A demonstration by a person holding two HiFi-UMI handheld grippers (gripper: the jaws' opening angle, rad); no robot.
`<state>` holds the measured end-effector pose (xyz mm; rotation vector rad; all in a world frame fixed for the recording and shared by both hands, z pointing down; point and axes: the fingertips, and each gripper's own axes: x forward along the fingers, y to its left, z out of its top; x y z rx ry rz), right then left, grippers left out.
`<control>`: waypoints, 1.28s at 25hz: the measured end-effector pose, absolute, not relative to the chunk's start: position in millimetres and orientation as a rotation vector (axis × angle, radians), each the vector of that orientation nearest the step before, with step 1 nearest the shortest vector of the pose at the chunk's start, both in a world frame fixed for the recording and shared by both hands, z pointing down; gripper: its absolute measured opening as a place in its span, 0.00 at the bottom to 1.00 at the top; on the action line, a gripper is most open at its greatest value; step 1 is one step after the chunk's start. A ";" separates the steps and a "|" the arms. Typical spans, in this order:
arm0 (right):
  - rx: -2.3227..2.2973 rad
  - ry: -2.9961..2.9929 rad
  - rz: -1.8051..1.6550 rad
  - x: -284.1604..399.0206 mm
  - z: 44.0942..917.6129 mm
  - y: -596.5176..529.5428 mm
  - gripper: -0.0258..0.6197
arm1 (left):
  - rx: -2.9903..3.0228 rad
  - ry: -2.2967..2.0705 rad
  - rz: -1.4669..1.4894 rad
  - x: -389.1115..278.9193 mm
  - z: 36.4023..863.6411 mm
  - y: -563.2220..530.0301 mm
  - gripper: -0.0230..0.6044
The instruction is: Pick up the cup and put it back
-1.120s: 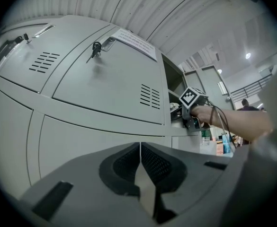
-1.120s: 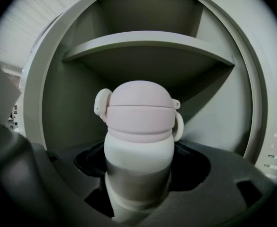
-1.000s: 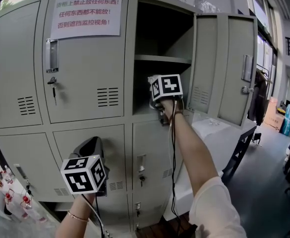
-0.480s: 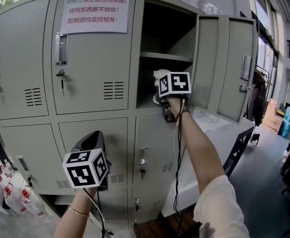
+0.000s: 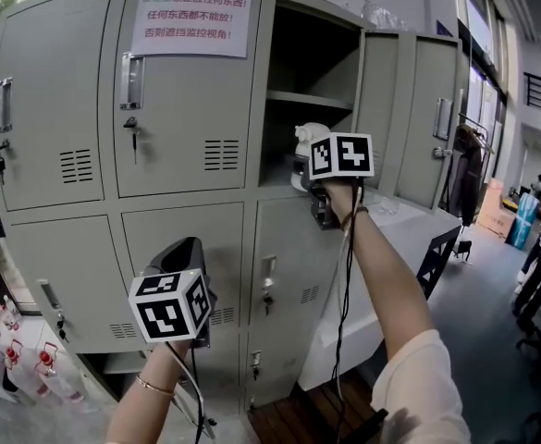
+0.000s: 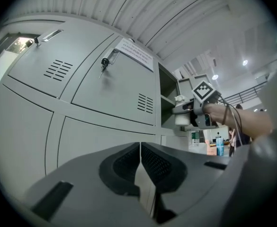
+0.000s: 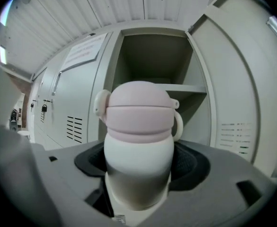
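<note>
The cup (image 7: pixel 137 141) is clamped between the two dark pads of the right tool (image 5: pixel 313 168), which grip its white body low down while its lid rises above them. It is held upright in the air, just in front of the lower part of the locker's (image 5: pixel 178 165) open compartment (image 5: pixel 312 81), below the inner shelf (image 5: pixel 312 100) and beside the swung-out door (image 5: pixel 395 118).

The left tool (image 6: pixel 140 160) is clenched with nothing in it, its pads meeting edge to edge. It is held low before the locker's lower doors, well apart from the cup.

A second ago the cup sat closer in at the compartment's mouth, mostly hidden behind the right tool's marker cube (image 5: pixel 341 155). Now it has come a little way out, and its lid shows left of that cube. The grip on it looks unchanged, and the left tool remains low.

The cup has a smooth, rounded white body and a pale pink domed lid with a small loop at one side and a round tab at the other. The locker is grey painted sheet metal with louvred vents, keyed locks and a paper notice (image 5: pixel 194 21) taped to one door. The tool pads are black with a fine mesh-like texture.
</note>
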<state>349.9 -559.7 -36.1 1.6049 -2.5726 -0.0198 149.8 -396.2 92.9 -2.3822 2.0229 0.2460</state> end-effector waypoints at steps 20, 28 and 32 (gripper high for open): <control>1.771 -2.526 0.100 328.0 94.8 -424.8 0.57 | -2.635 1.843 0.116 122.9 171.2 -355.0 0.05; 1.767 -2.447 0.043 297.5 171.9 -375.0 0.57 | -2.642 1.825 0.042 111.9 217.2 -342.3 0.05; 1.812 -2.378 0.004 286.1 216.8 -361.1 0.57 | -2.566 1.815 -0.009 101.1 235.0 -334.4 0.05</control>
